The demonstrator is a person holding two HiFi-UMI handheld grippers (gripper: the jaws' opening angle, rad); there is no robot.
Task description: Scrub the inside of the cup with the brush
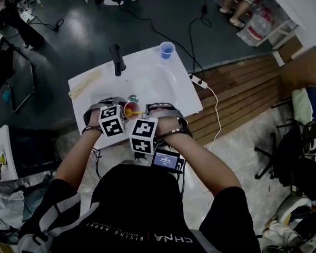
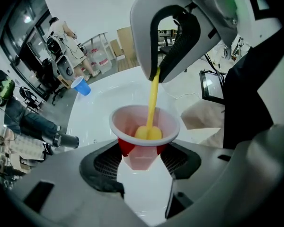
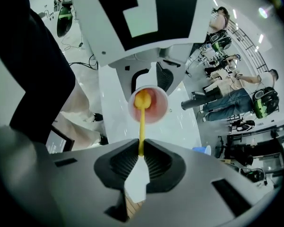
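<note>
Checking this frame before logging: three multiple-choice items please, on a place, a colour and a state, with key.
1. Where is the brush head?
A) on the floor
B) inside the red cup
C) under the tap

2. What colour is the spare cup at the far edge of the white counter?
A) blue
B) green
C) white

3. The right gripper is:
A) open and empty
B) shut on the brush handle
C) shut on the cup

Key: B, the yellow head sits in the cup; A, the head view shows it blue; B, it pinches the yellow handle.
</note>
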